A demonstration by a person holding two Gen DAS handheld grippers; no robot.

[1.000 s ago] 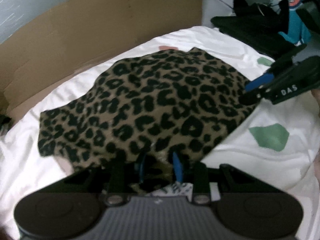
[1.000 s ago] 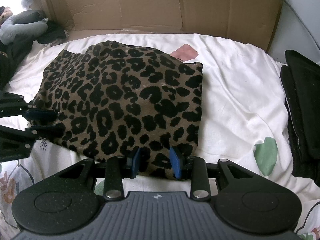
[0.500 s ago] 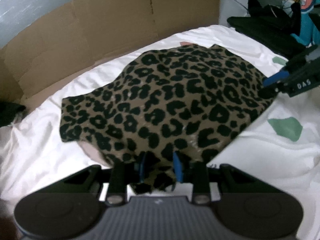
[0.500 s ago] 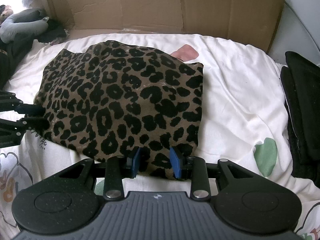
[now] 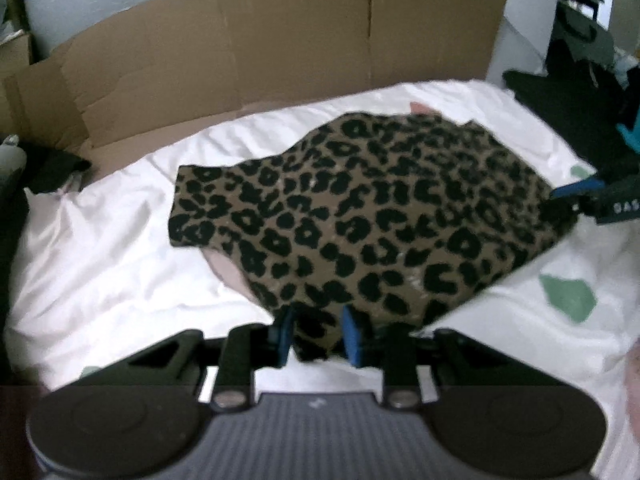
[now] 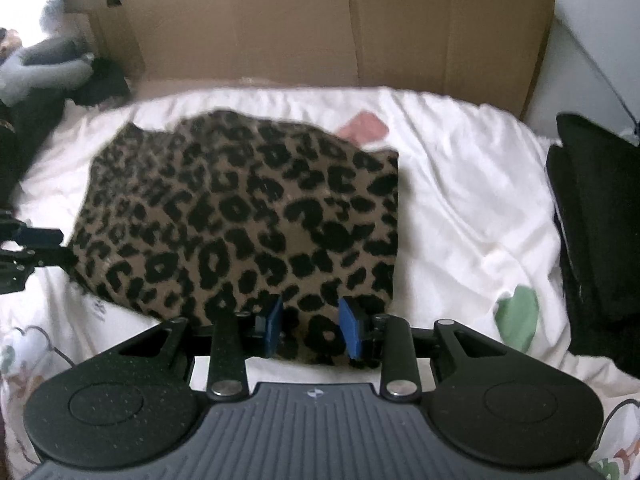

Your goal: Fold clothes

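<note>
I had the left claw (image 5: 318, 334) clamped on the near hem of the leopard-print garment (image 5: 372, 224), a tuck of fabric pinched between its blue pads (image 5: 353, 338), and the right claw (image 6: 312, 326) gripped the same near edge further along, cloth bunched between its own pads (image 6: 352, 330). Two grips on one edge let me carry that edge as a straight line, which I judged was needed to lay a clean fold away from me. The garment lay spread ahead of both claws on the white bed sheet (image 5: 120, 248), its far edge toward the cardboard sheet (image 5: 280, 40) standing beyond the bed. From the left wrist the right claw showed at the far right, at the garment's corner; from the right wrist the left claw (image 6: 52, 248) showed at the far left edge. Dark clothes (image 6: 596, 220) were stacked well to the right of the right claw. Compared with a second before, the garment sat further ahead of the left claw and looked shorter front to back, more white sheet showed to its left, and both views had blurred. I judged the fold under way, not finished.
</note>
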